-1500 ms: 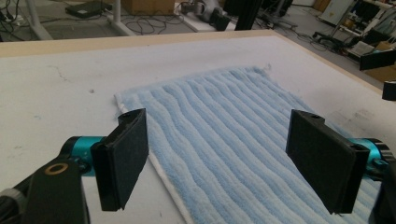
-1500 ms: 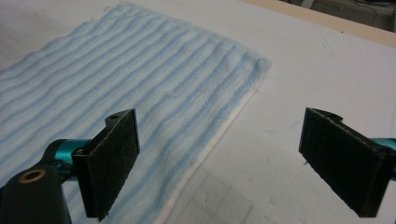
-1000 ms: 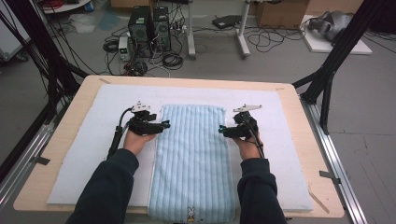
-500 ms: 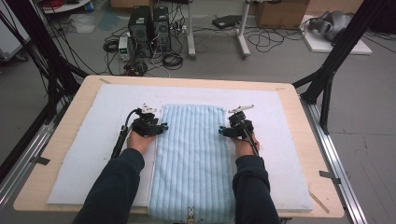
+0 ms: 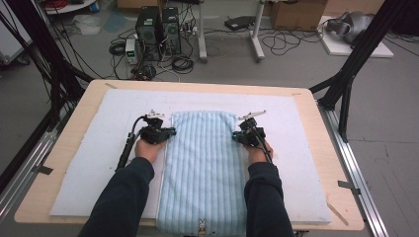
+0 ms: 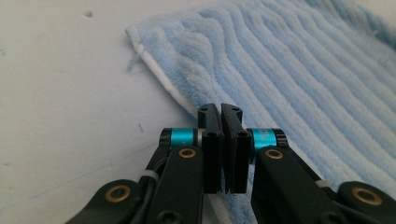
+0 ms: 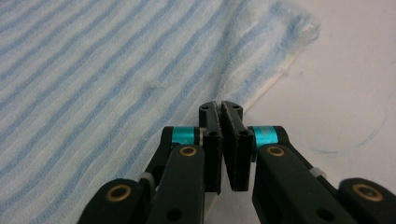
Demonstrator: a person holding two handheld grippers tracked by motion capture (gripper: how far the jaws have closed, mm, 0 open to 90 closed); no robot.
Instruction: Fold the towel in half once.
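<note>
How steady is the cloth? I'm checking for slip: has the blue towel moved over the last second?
No. The blue towel lies as before: its far edge keeps the same gap to the white mat's far edge, sides unshifted.

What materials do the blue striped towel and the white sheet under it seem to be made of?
The blue striped towel looks like soft terry cloth: fuzzy raised ribs, matte pile, a stitched hem. The white sheet seems to be matte foam or felt padding: smooth, with small dents and marks. Which of the two, I cannot tell.
</note>
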